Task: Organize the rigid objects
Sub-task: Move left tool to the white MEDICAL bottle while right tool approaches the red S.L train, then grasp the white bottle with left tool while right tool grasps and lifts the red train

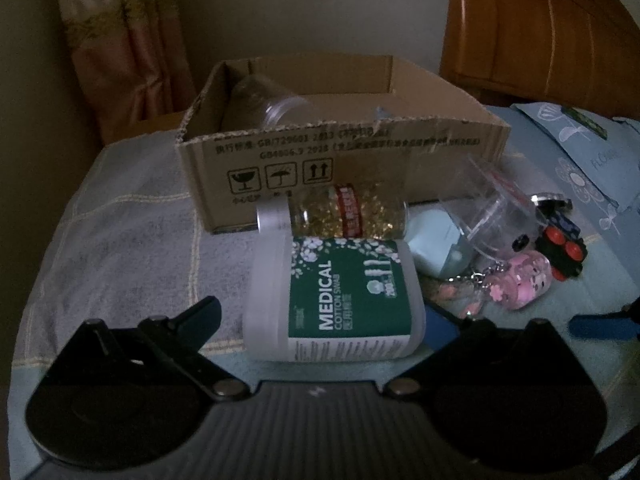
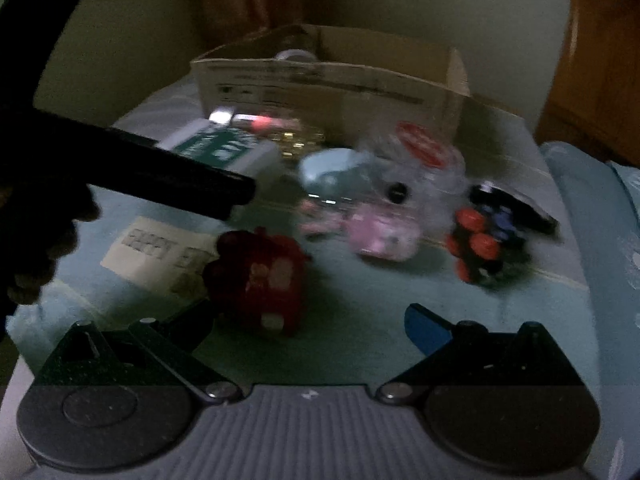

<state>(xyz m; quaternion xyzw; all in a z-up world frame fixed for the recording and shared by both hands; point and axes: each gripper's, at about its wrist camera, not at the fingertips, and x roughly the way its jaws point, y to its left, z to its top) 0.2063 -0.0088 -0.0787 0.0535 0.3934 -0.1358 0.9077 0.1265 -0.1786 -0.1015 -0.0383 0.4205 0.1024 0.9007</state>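
Note:
A cardboard box (image 1: pixel 340 152) stands on the bed with a clear jar (image 1: pixel 276 104) inside. In front lie a medical cotton swab tub (image 1: pixel 332 300), a bottle of golden bits (image 1: pixel 340 212), a clear plastic cup (image 1: pixel 492 216), a pink keychain (image 1: pixel 520 280) and a black toy with red wheels (image 1: pixel 564 248). My left gripper (image 1: pixel 328 316) is open around the swab tub, which lies between its jaws. My right gripper (image 2: pixel 308 320) is open, just before a red toy (image 2: pixel 260 276). The right wrist view is blurred.
A light blue lid (image 1: pixel 436 244) lies behind the tub. A paper card (image 2: pixel 156 256) lies left of the red toy. The left gripper's dark body (image 2: pixel 160 172) crosses the right wrist view. A wooden headboard (image 1: pixel 540 28) and a curtain (image 1: pixel 120 40) stand behind.

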